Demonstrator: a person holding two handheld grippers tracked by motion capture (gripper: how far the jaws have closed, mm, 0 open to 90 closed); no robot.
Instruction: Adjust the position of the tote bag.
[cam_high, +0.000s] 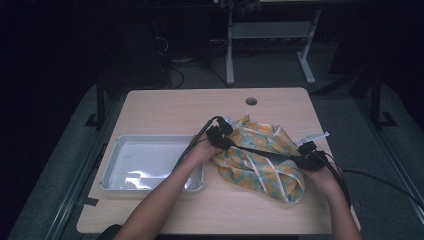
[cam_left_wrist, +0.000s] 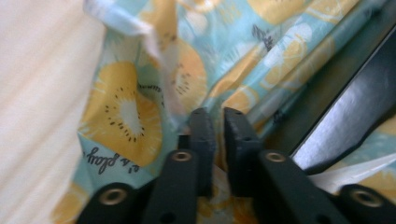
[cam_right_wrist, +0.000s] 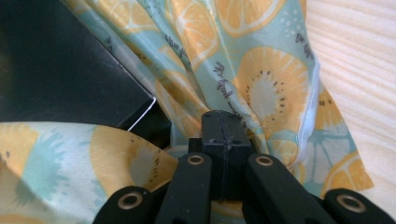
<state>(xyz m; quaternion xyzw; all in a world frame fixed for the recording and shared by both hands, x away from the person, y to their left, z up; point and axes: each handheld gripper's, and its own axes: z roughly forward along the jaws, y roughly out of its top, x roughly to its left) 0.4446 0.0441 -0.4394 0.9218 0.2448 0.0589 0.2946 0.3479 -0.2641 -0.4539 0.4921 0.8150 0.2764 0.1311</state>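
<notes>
Wooden table (cam_high: 165, 110), apparently dim room

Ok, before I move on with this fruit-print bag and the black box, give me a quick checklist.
1. Left gripper free of the fruit-print bag: ok, narrow gap between jaws, nothing pinched.
2. Right gripper gripping the bag: cannot tell, jaws shut together.
3. Black box in the bag: ok, partly covered.
4. Bag fully on the table: ok.
5. Tray apart from the bag: ok.
</notes>
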